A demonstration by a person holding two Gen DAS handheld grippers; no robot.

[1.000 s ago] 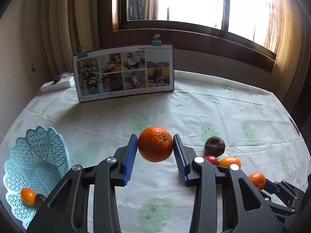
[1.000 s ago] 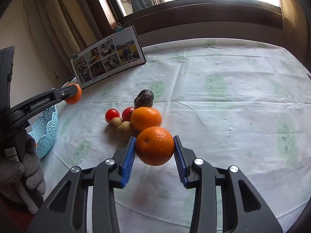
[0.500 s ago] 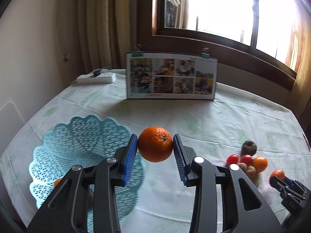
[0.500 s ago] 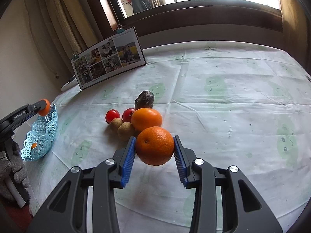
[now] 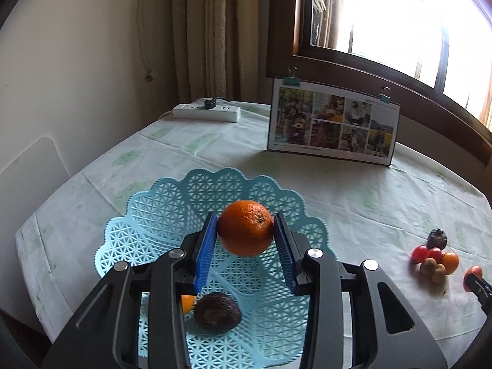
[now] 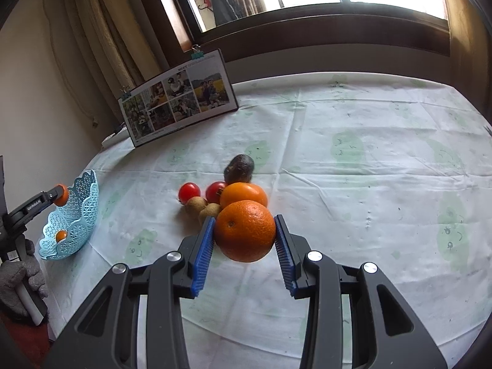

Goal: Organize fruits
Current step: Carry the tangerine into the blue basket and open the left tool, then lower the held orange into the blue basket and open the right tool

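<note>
The left gripper (image 5: 245,243) holds an orange (image 5: 245,228) pinched between its blue ribbed pads (image 5: 205,250), hanging over the middle of the pale blue lattice basket (image 5: 160,215), which sits near the left edge of the table (image 5: 353,190). A dark avocado (image 5: 217,312) and a small orange fruit (image 5: 187,303) already lie in the basket's near part. The right gripper (image 6: 244,246) likewise clamps a second orange (image 6: 245,230), held above the cloth just in front of the fruit pile (image 6: 224,193) toward the table's middle. Both oranges look firm, round and fairly heavy for their size; the pebbled rind should give the ribbed pads good friction, but a sphere can roll out if squeezed off-centre, so the widest girth, where both are taken now, seems the right hold. The basket looks light and thin, so a dropped orange could likely tip or shove it; lowering close before opening seems wiser.
</note>
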